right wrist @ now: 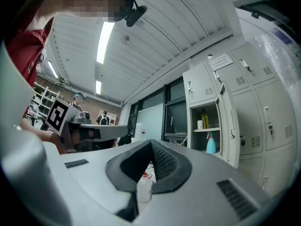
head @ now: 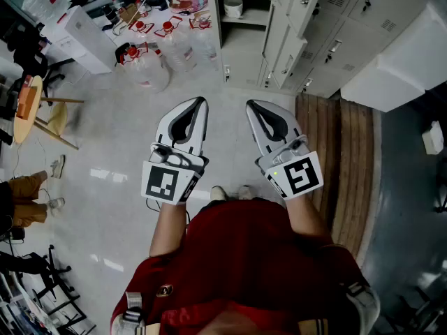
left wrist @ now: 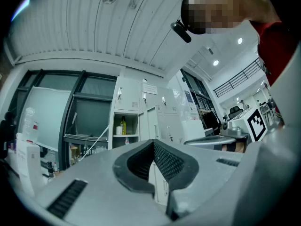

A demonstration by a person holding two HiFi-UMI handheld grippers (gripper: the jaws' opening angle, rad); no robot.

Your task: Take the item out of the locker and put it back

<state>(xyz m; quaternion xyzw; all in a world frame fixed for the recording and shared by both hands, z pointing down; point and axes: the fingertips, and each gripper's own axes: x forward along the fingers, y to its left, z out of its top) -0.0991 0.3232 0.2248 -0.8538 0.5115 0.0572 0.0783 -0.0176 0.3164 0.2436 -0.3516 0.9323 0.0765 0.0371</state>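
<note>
**Locker**: pale grey sheet metal, one door swung open. The head view's top edge cuts off its upper shelves.

**Contents**, seen from the right gripper view (labels too small to read):
- Slim bottle with a yellowish body, just beside a white cup on one shelf.
- Blue spray bottle on the shelf below.
- All three sit inside the locker.

**Left gripper** and **right gripper**: grey moulded shells with black ribbed pads. Both are clenched on nothing, side by side over the glossy floor and well apart from the locker.

**Jugs**: clear plastic with red caps, on the floor left of the locker, with blurred outlines.
</note>
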